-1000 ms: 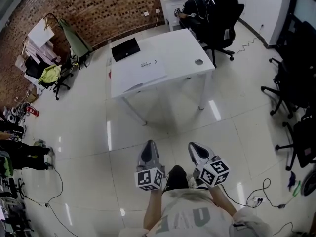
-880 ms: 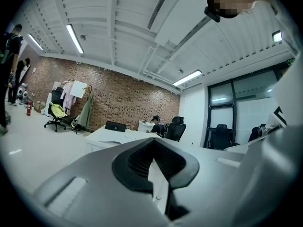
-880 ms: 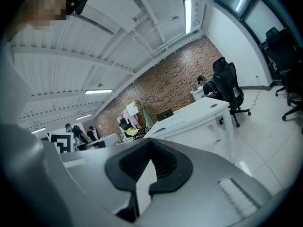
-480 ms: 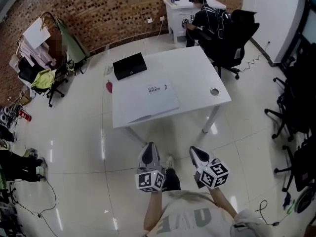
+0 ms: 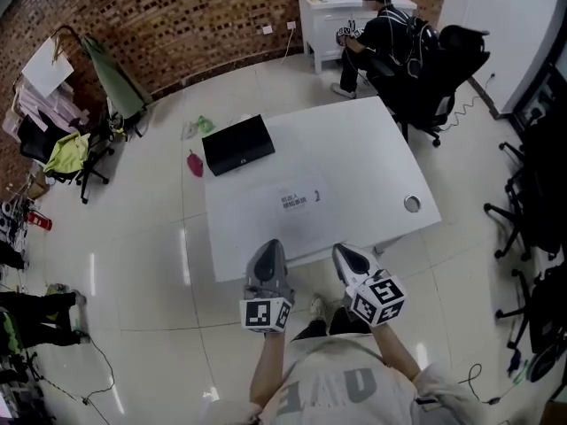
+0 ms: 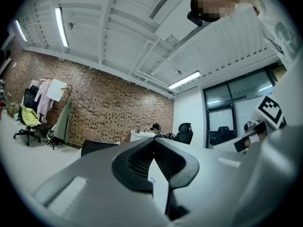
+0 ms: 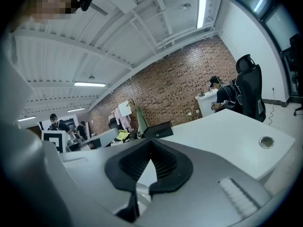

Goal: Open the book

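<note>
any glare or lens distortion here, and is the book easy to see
Head view: bright streaks of glare on the glossy white floor; the thin white book barely stands out against the white table. Left gripper view and right gripper view: strong fisheye, the white ceiling beams bow, corners go black.

From the head, forward and steeply down, past the left gripper and right gripper onto the white table just beyond them. From each gripper, nearly level along its own jaws, low at that table's near edge, toward the brick wall. Shared by all three: table, black box, brick wall, seated person far behind.
</note>
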